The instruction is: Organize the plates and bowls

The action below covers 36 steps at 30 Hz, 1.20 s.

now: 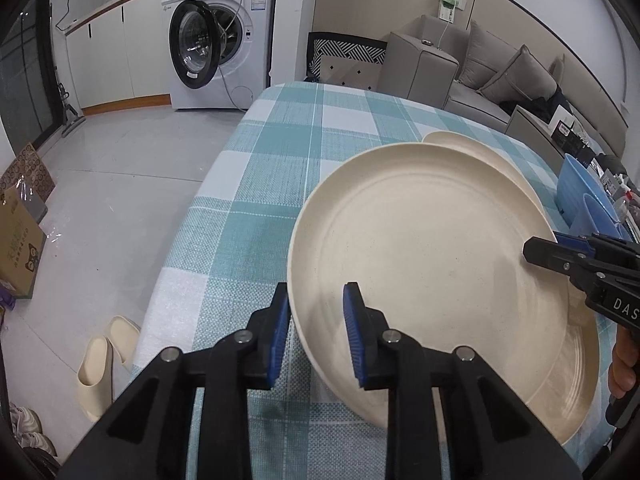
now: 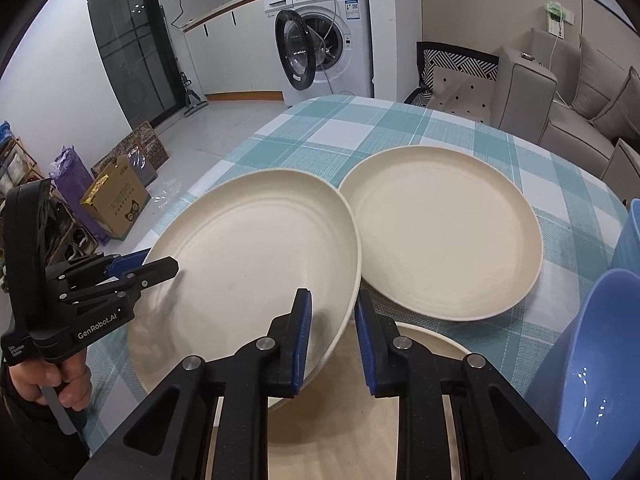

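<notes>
A large cream plate (image 1: pixel 432 264) (image 2: pixel 256 248) is held tilted over the checked tablecloth (image 1: pixel 280 160). My left gripper (image 1: pixel 316 300) (image 2: pixel 160 266) is shut on its left rim, one blue pad above and one below. My right gripper (image 2: pixel 332 304) (image 1: pixel 536 254) is shut on the opposite rim. A second cream plate (image 2: pixel 440 232) (image 1: pixel 460 142) lies flat just beyond, its edge touching or under the held one. A third cream plate (image 2: pixel 420 344) (image 1: pixel 580 380) lies partly hidden beneath the held plate and my right fingers.
Blue bowls (image 2: pixel 600 360) (image 1: pixel 580 192) stand at the table's right edge. Past the table are a washing machine (image 1: pixel 224 32) with its door open and a grey sofa (image 1: pixel 500 72). Slippers (image 1: pixel 104 368) and a cardboard box (image 2: pixel 116 200) lie on the floor to the left.
</notes>
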### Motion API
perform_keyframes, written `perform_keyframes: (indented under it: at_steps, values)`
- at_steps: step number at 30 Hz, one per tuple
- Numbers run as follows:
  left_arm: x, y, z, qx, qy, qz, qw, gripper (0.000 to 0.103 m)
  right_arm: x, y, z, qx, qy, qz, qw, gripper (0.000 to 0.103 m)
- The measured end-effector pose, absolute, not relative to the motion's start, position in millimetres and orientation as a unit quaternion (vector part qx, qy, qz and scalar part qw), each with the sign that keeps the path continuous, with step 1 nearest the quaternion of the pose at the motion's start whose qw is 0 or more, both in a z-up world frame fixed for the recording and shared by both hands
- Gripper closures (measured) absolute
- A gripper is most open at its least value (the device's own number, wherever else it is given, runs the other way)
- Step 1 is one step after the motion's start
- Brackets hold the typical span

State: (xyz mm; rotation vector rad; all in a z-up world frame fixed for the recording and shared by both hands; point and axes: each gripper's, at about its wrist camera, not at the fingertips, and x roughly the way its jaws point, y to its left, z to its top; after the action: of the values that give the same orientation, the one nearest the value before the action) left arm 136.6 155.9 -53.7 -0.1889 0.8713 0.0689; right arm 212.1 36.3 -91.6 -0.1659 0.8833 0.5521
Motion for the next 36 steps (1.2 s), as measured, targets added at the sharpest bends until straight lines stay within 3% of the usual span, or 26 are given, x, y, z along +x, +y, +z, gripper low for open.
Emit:
perform_keyframes:
  at_steps: [36]
  values:
    - [120, 80, -20, -0.013, 0.400, -0.024, 0.916, 0.078, 153, -52, -78, -0.020, 0.427, 0.219, 0.877, 0.081]
